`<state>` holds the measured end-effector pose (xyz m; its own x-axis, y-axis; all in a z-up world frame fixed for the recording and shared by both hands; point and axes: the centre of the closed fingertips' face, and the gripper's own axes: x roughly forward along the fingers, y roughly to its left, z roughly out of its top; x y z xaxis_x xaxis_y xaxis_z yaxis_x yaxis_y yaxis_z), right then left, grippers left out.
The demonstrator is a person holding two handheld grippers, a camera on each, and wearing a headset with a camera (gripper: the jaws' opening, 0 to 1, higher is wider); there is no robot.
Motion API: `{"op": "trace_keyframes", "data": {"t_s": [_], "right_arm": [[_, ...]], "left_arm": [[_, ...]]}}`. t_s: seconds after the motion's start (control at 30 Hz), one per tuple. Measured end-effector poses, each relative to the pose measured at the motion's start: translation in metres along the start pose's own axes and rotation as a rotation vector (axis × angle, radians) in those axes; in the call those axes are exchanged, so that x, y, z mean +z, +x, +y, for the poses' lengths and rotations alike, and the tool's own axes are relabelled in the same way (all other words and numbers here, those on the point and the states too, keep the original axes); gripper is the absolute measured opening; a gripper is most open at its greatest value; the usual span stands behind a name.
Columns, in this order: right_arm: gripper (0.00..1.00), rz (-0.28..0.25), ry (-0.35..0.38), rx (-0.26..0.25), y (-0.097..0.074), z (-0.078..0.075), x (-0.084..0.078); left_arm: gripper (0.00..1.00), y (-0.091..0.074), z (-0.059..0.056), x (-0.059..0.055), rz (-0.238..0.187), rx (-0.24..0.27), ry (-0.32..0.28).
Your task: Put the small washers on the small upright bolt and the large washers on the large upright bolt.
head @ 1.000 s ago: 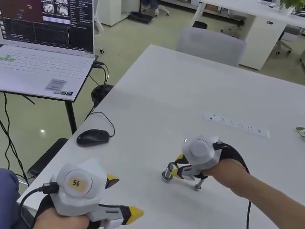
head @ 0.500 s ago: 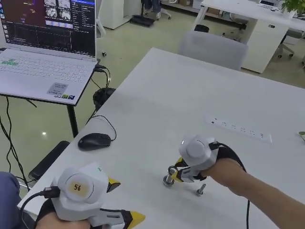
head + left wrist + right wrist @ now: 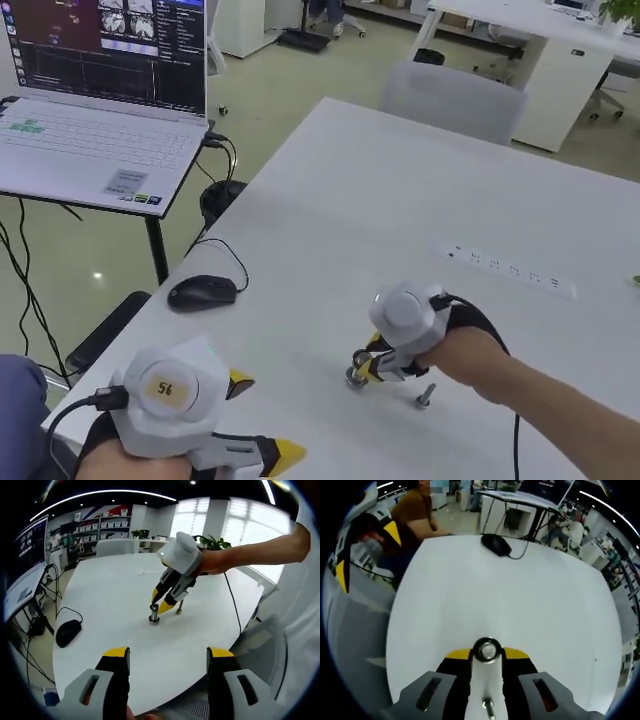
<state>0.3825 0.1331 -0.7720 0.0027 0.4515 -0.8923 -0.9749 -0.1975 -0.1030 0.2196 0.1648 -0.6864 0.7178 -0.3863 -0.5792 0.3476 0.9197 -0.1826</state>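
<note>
Not much has changed over the last second. The right gripper has stayed parked low over the large bolt, and the hand looks to have eased up a touch, so the small bolt now stands clear behind those fingers instead of tucked under the hand. The rest of the shift is just the headset moving. My read is we're still mid-placement on the large bolt and haven't moved on to the next washer.

In the right gripper view the two yellow tips sit close together with a ring right between them, on top of the large bolt. I can't tell whether they're pinching it or have already let go, or whether the ring is a washer or the bolt's own top. The small bolt is farther back between the fingers, nearer the gripper body, touching neither.

The left gripper hangs back at the near edge of the surface, fingers spread wide with nothing between them. Both bolts are well out ahead of its tips.
</note>
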Motion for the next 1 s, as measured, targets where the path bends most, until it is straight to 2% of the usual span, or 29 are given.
{"op": "trace_keyframes", "data": {"t_s": [0.3, 0.63, 0.73, 0.83, 0.9, 0.93, 1.0], "right_arm": [[0.23, 0.052, 0.018, 0.009, 0.016, 0.001, -0.009], [0.23, 0.082, 0.033, 0.009, 0.030, 0.004, -0.016], [0.24, 0.084, 0.058, 0.008, 0.034, 0.004, -0.018], [0.24, 0.082, 0.076, 0.008, 0.033, 0.005, -0.018], [0.24, 0.083, 0.062, 0.004, 0.033, 0.005, -0.019], [0.24, 0.087, 0.044, -0.005, 0.032, 0.005, -0.021], [0.25, 0.089, 0.057, -0.021, 0.028, 0.006, -0.024]], "left_arm": [[0.61, -0.001, 0.000, -0.002, 0.002, 0.003, -0.003], [0.61, 0.000, 0.001, 0.002, -0.007, 0.005, -0.004], [0.61, 0.001, 0.000, 0.001, -0.008, 0.001, -0.004], [0.61, 0.001, 0.000, 0.001, -0.008, 0.000, -0.004], [0.61, 0.001, 0.000, 0.001, -0.006, 0.000, -0.003], [0.61, 0.002, 0.001, 0.000, -0.005, -0.001, -0.001], [0.61, 0.001, 0.001, 0.001, -0.006, -0.001, 0.001]]}}
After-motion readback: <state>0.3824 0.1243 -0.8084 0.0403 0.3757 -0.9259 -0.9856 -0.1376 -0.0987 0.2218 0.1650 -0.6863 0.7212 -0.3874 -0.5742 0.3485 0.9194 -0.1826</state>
